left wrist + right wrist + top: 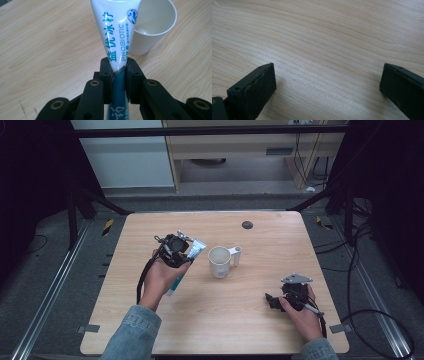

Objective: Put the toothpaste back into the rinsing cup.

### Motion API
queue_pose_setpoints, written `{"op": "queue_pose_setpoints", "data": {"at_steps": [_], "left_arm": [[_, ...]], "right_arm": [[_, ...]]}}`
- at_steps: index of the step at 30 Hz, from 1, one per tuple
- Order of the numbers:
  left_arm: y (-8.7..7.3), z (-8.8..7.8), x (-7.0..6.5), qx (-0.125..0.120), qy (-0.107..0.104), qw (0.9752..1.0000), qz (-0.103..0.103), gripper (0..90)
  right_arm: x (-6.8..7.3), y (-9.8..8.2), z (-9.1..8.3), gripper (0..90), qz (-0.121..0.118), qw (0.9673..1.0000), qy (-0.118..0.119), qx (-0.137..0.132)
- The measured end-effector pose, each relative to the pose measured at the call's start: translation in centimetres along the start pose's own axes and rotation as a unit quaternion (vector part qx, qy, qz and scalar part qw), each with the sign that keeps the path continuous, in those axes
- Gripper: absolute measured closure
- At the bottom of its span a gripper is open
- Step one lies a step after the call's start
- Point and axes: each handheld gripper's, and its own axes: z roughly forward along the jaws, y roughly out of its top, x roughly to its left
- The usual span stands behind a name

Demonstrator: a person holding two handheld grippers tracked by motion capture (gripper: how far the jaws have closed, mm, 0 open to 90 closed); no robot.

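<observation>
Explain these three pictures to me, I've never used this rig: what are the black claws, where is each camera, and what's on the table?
A person holds a hand-held two-jaw gripper in each hand. The high view looks down on the wooden table; the other two cameras ride on the grippers and look along their black jaws. The left gripper is clamped on a white and blue tube, with a white mug on the table just beyond it. The right gripper sits near the table's right front, jaws wide apart over bare wood, holding nothing. A small dark disc lies near the far edge.
</observation>
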Motion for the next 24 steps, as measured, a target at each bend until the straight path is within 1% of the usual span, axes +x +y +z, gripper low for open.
{"op": "queue_pose_setpoints", "data": {"at_steps": [4, 8, 11, 12, 13, 14, 15, 18, 19, 24], "left_arm": [[0.9, -0.4, -0.2, -0.009, -0.001, 1.0000, 0.002, 77.8], [2.2, -1.0, -0.7, -0.018, -0.002, 0.9997, 0.014, 77.8], [3.1, -1.3, -0.9, -0.025, -0.001, 0.9995, 0.018, 77.8], [3.6, -1.4, -1.0, -0.028, -0.001, 0.9994, 0.021, 77.8], [3.6, -1.4, -1.0, -0.028, -0.001, 0.9994, 0.021, 77.8], [4.2, -1.4, -1.1, -0.029, -0.002, 0.9992, 0.027, 77.8], [4.2, -1.4, -1.1, -0.029, -0.002, 0.9992, 0.027, 77.9], [5.2, -1.4, -1.5, -0.030, -0.004, 0.9989, 0.036, 77.8], [5.2, -1.4, -1.5, -0.030, -0.004, 0.9989, 0.036, 77.8], [6.3, -1.3, -1.8, -0.038, -0.004, 0.9985, 0.041, 77.8]], "right_arm": [[0.0, 0.0, 0.0, 0.7, 0.001, 1.0000, 0.001, 0.000], [0.0, 0.0, 0.0, 0.7, 0.001, 1.0000, 0.000, 0.000], [0.0, 0.0, 0.0, 0.7, 0.001, 1.0000, 0.001, 0.000], [0.0, 0.0, 0.0, 0.7, 0.000, 1.0000, 0.000, 0.000], [0.0, 0.0, 0.0, 0.7, 0.000, 1.0000, 0.000, 0.000], [0.0, 0.0, 0.0, 0.7, 0.000, 1.0000, 0.000, 0.000], [0.0, 0.0, 0.0, 0.7, 0.000, 1.0000, 0.000, 0.000], [0.0, 0.0, 0.0, 0.7, 0.000, 1.0000, 0.000, 0.001], [0.0, 0.0, 0.0, 0.7, 0.000, 1.0000, 0.000, 0.001], [0.0, 0.0, 0.0, 0.7, 0.000, 1.0000, 0.000, 0.000]]}}
